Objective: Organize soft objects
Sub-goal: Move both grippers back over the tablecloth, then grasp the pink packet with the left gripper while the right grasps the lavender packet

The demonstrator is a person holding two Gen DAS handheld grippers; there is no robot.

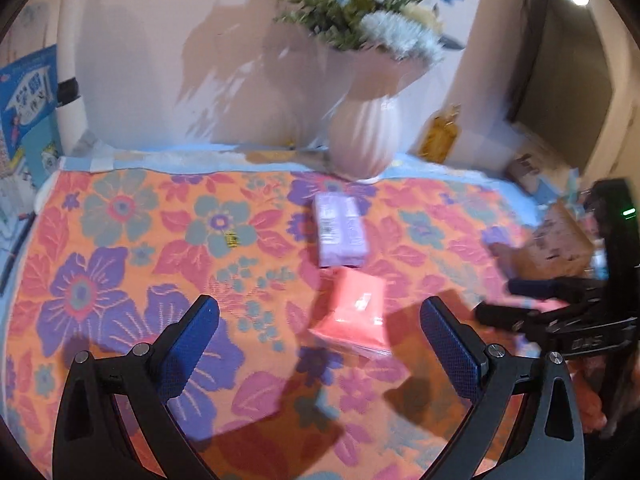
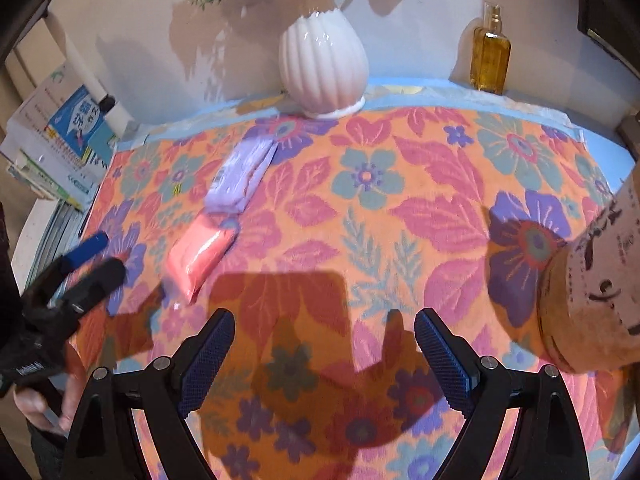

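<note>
A pink soft packet (image 1: 352,314) lies on the flowered cloth, with a purple soft packet (image 1: 340,229) just behind it. My left gripper (image 1: 320,320) is open and empty, hovering above the cloth with the pink packet between and beyond its fingers. In the right wrist view the pink packet (image 2: 200,258) and purple packet (image 2: 242,174) lie to the left. My right gripper (image 2: 324,330) is open and empty over bare cloth. Each gripper shows in the other's view, the right one (image 1: 516,300) and the left one (image 2: 94,256).
A white ribbed vase (image 2: 323,74) with flowers stands at the back of the table. An amber bottle (image 2: 490,54) stands at the back right. A brown cylindrical container (image 2: 592,292) is at the right. Books (image 2: 60,144) are stacked at the left edge.
</note>
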